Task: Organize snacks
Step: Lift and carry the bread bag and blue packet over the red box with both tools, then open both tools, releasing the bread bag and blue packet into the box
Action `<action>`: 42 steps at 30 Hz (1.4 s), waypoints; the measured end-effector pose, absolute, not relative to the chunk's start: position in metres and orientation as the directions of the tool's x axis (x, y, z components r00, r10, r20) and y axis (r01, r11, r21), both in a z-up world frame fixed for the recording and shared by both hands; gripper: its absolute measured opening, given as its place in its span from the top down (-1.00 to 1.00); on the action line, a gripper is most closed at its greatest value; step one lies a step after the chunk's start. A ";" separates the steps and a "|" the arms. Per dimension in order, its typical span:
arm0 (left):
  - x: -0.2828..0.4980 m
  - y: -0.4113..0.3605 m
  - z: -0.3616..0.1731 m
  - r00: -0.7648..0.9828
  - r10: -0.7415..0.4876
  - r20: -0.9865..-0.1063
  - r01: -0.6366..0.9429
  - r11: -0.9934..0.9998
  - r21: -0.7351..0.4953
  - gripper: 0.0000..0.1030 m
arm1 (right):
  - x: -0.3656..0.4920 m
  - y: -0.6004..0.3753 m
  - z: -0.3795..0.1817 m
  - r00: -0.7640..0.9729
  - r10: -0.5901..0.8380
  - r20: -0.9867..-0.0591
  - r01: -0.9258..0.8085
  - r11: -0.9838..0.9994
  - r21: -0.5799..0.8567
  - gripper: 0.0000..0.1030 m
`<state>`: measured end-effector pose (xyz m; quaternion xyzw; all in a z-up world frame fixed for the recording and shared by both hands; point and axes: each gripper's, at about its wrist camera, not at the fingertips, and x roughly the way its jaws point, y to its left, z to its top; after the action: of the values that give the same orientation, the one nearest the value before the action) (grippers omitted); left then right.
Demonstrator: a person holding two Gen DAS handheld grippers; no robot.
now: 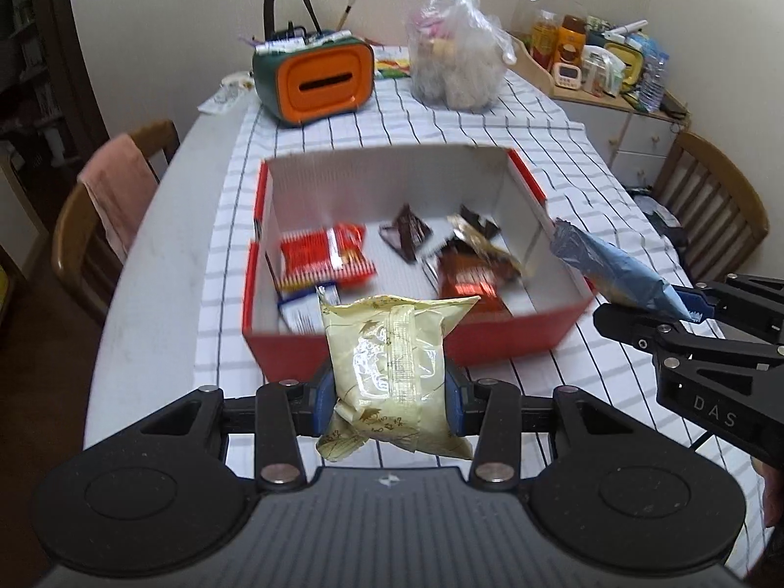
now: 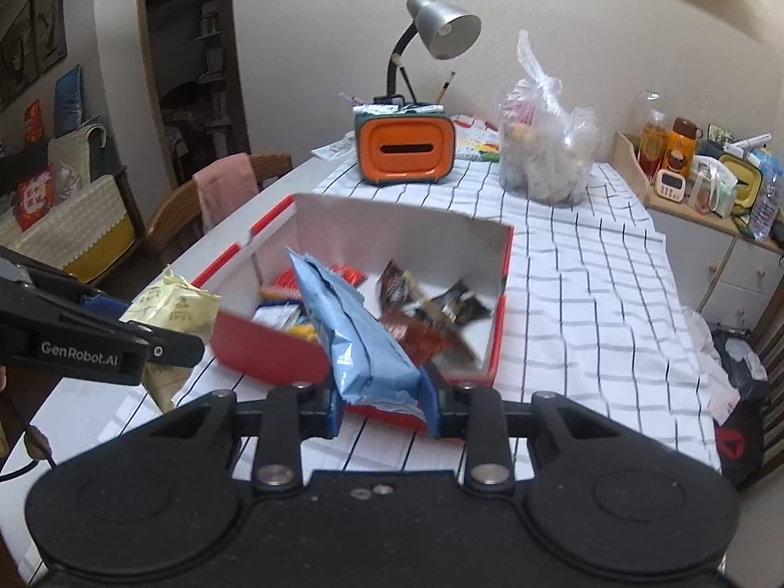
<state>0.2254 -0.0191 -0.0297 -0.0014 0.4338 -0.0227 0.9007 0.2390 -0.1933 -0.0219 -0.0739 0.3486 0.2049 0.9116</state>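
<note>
A red box (image 1: 509,338) with a white inside stands on the checked cloth; it also shows in the right wrist view (image 2: 264,348). It holds several snacks: a red-and-white packet (image 1: 323,257), dark brown packets (image 1: 406,235) and an orange-brown packet (image 1: 470,284). My left gripper (image 1: 389,399) is shut on a pale yellow snack packet (image 1: 392,367), just in front of the box's near wall. My right gripper (image 2: 384,409) is shut on a light blue snack packet (image 2: 357,338), at the box's near right corner; its packet (image 1: 612,264) also shows in the left wrist view.
An orange and green tissue box (image 1: 318,81) with pens, a grey desk lamp (image 2: 441,27) and a clear plastic bag (image 1: 455,63) stand at the table's far end. Wooden chairs (image 1: 98,215) stand on both sides. A cluttered sideboard (image 2: 696,171) is at the right.
</note>
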 end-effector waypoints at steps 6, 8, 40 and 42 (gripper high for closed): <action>0.261 -0.019 -0.028 0.634 0.004 -0.773 0.016 1.000 0.018 0.18 | 0.280 -0.195 -0.025 0.671 0.297 -0.679 -0.390 0.921 0.018 0.41; 0.273 -0.018 -0.030 0.634 0.025 -0.773 0.003 0.999 0.035 0.18 | 0.293 -0.194 -0.028 0.666 0.291 -0.687 -0.385 0.923 0.018 0.41; 0.351 -0.009 -0.099 0.504 0.128 -0.854 -0.067 0.992 0.109 0.18 | 0.389 -0.161 -0.099 0.524 0.238 -0.818 -0.420 0.908 -0.005 0.40; 0.349 -0.009 -0.096 0.510 0.122 -0.852 -0.067 0.993 0.102 0.18 | 0.388 -0.162 -0.097 0.524 0.238 -0.818 -0.418 0.908 -0.004 0.40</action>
<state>0.3492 -0.0092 -0.0958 0.0281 0.4922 0.0543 0.8683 0.3885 -0.1621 -0.0972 -0.1003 0.4496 0.1889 0.8672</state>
